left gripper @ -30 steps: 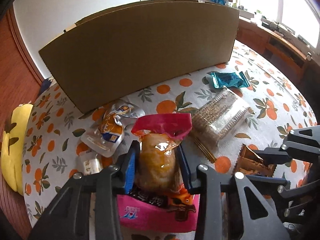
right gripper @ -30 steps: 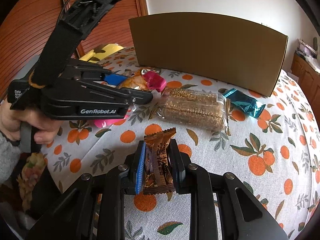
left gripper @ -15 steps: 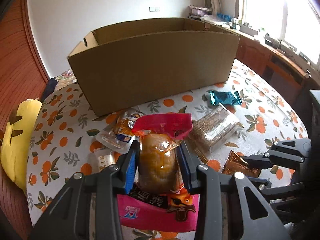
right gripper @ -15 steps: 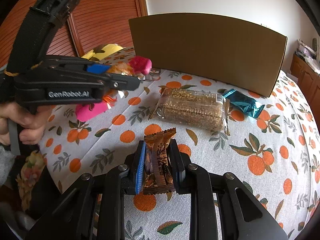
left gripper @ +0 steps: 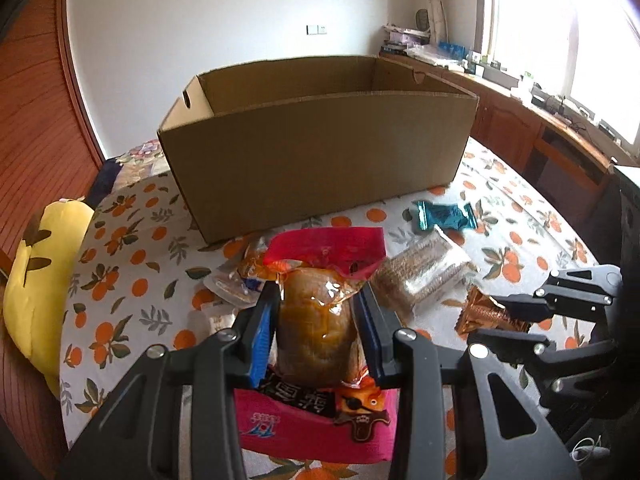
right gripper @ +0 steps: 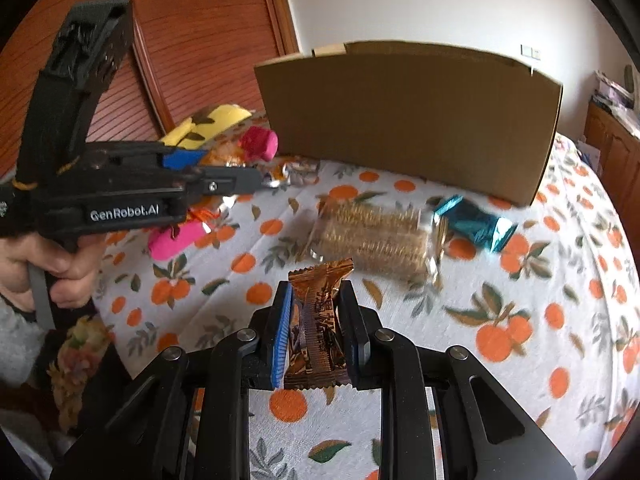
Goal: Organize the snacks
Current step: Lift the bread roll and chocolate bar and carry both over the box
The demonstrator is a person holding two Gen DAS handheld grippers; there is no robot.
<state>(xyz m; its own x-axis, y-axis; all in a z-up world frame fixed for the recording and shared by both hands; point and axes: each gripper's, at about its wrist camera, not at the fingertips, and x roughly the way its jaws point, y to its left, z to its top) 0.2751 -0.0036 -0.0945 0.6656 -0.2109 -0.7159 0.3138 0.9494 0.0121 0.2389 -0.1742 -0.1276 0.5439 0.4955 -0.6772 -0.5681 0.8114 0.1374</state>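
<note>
White cloth printed with oranges and green leaves covers the round table [right gripper: 520,320], which stands in a room with a white wall, a reddish slatted wooden door [right gripper: 208,36] on the left and a bright window over a wooden counter [left gripper: 560,128] on the right. One large open brown cardboard box [left gripper: 320,160] sits toward the table's far edge, its near wall upright and its inside bare as far as the left wrist view shows. One yellow plush toy [left gripper: 36,280] lies at the table's left edge.

Between the box and the near edge the cloth is open in patches, with loose snacks across the middle: one teal foil-wrapped sweet [right gripper: 476,226] near the box's right corner, one clear pack of golden-brown sesame sticks [right gripper: 372,232] just beside it, and a small cluster of clear pouches with orange print [left gripper: 236,280] toward the left; how many pouches I cannot tell.

The left gripper [left gripper: 318,332] is clamped on one pink-topped clear bag holding a brown glazed snack [left gripper: 316,320], lifted above the table in front of the box. The right gripper [right gripper: 314,328] is closed around one copper-brown foil-wrapped bar [right gripper: 318,320], held upright over the cloth near the near edge, well apart from the box.
</note>
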